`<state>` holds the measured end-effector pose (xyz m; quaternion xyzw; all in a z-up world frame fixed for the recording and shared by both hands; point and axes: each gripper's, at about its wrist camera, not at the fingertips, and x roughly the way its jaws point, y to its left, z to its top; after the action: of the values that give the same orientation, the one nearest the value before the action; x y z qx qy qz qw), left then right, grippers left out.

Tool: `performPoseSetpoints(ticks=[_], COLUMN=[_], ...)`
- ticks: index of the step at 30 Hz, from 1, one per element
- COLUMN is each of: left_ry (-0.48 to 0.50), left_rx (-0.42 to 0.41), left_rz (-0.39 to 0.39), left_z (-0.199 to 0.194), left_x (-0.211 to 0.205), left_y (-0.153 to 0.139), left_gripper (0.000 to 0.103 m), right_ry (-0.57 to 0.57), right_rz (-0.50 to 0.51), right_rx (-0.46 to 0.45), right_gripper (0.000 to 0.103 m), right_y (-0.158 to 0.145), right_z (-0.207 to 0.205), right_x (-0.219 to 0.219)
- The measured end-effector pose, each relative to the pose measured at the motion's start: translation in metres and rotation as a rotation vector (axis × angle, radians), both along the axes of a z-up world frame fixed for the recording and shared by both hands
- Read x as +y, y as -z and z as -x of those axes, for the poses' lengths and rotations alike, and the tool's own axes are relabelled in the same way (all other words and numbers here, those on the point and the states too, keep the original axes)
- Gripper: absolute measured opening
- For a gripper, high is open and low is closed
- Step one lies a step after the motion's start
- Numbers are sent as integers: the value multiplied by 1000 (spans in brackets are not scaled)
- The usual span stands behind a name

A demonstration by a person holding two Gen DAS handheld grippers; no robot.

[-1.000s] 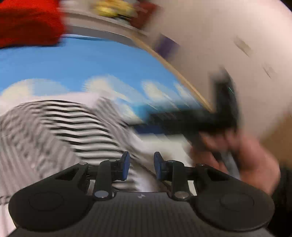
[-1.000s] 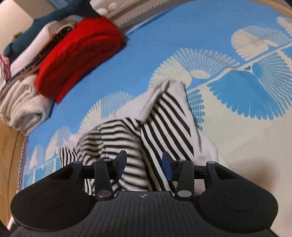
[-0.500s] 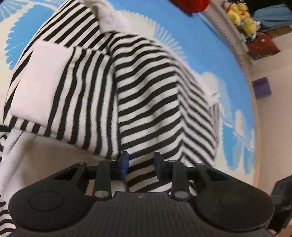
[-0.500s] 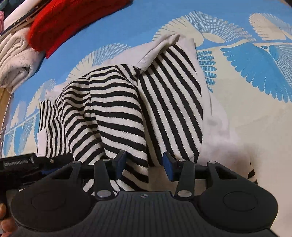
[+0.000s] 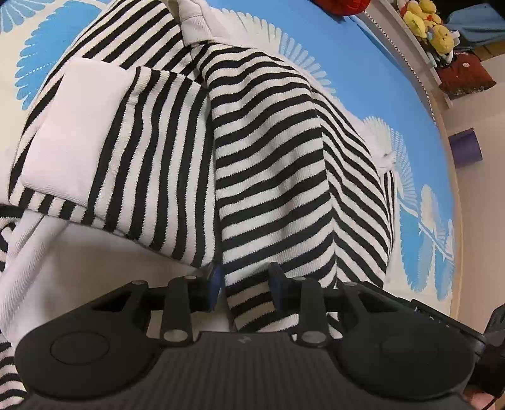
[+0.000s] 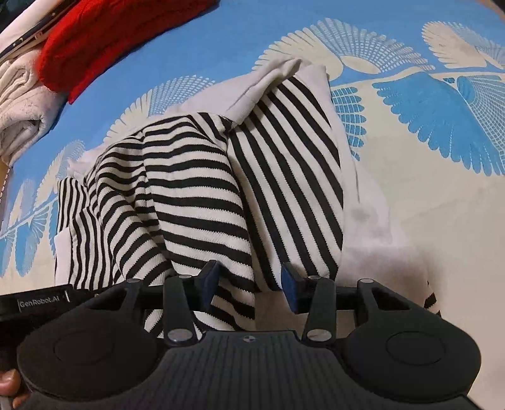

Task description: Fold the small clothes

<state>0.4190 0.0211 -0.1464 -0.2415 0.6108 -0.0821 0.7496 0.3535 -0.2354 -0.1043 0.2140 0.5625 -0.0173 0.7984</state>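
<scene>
A black-and-white striped garment with white panels lies crumpled on the blue and cream patterned bedspread. It also shows in the right wrist view. My left gripper is open, low over the garment's near edge, with striped fabric lying between its blue-padded fingers. My right gripper is open too, its fingers straddling a striped fold at the near edge. Neither is closed on the cloth. The left gripper's body shows at the left edge of the right wrist view.
A red knit and a folded cream towel lie stacked at the far left. Yellow plush toys and a dark red cushion sit on a ledge beyond the bed. A purple box stands by the wall.
Both grippers have come down close onto the striped garment. The left one swung from beside the bed to over the cloth, and fabric now lies between both pairs of fingers.
</scene>
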Motion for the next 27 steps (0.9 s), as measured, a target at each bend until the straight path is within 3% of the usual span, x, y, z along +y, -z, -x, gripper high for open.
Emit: performPoseSetpoints(ticks=[1, 2, 4, 7, 11, 13, 14, 16, 18, 19, 20, 22, 24, 26, 27], left_ry=[5, 8, -5, -70, -167, -195, -192, -123, -76, -91, -109, -129, -145, -155, -161], left_rx=[-9, -22, -81, -229, -445, -440, -394, -220, -61, -32, -27, -69, -108, -99, -84], left_rz=[-2, -5, -1, 48, 73, 57, 42, -16, -62, -51, -32, -10, -33, -35, -18], left_z=[0, 0, -1, 2, 21, 26, 25, 19, 17, 17, 18, 16, 15, 11, 10], left_x=[0, 0, 4, 26, 64, 75, 76, 71, 66, 68, 70, 74, 73, 73, 74], left_y=[-1, -3, -16, -56, -105, -107, -100, -70, -43, -36, -35, -44, -52, -51, -47], left_gripper=[6, 1, 1, 1, 1, 1, 1, 1, 5, 11, 14, 31, 42, 44, 44], right_ry=[3, 9, 30, 131, 255, 276, 272, 232, 201, 224, 263, 306, 308, 300, 303], right_rz=[2, 3, -10, -107, -206, -201, -181, -111, -31, -24, -68, -141, -158, -139, -144], right_rx=[1, 2, -14, -158, -526, -643, -651, -498, -244, -120, -72, -52, -112, -147, -151], right_gripper=[34, 21, 2, 1, 1, 1, 1, 1, 1, 2, 5, 6, 15, 44, 49], right_y=[1, 1, -2, -21, -73, -88, -90, -75, -39, -17, -3, 4, -5, -12, -12], right_z=[0, 0, -1, -1, 14, 22, 23, 12, 0, -1, 1, 1, -1, -2, -3], right_x=[0, 0, -1, -15, -35, -39, -39, -34, -28, -29, -31, -32, -26, -21, -21])
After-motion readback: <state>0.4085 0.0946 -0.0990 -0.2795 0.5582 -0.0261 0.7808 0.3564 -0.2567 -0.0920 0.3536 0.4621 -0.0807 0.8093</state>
